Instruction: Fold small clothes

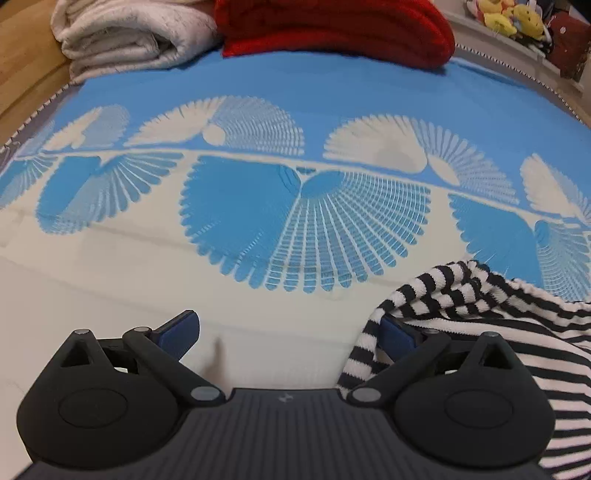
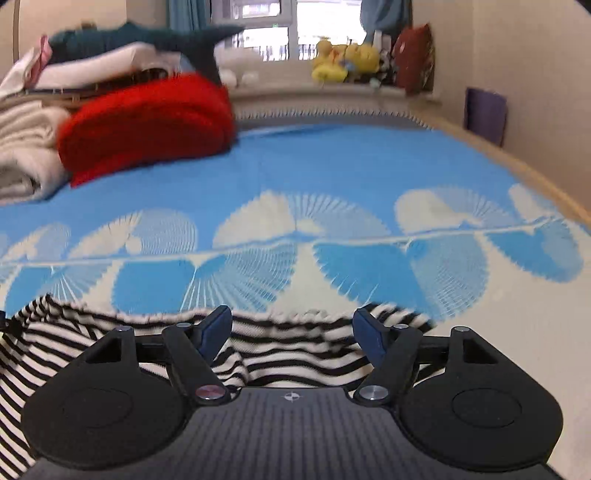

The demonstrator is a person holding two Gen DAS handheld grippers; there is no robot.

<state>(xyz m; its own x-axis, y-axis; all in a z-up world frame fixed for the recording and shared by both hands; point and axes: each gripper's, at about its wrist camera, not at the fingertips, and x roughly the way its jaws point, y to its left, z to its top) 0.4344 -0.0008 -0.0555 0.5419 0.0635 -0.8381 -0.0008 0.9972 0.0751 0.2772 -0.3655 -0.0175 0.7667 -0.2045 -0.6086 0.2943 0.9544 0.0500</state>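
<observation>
A black-and-white striped garment [image 2: 280, 350], cut off at the lower frame edge, lies loose beneath the spread right gripper [image 2: 291, 332] and drapes the right finger of the wide-open left gripper [image 1: 288, 332].

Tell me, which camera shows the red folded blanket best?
The right wrist view: the red blanket appears whole, lying folded on the blue bedspread beside a white pile. The left wrist view catches only its lower part, cut off by the top edge.

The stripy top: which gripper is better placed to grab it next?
Probably the right gripper: the stripy top lies between its open fingers. The left gripper, also open, has it off beside one finger.
</observation>
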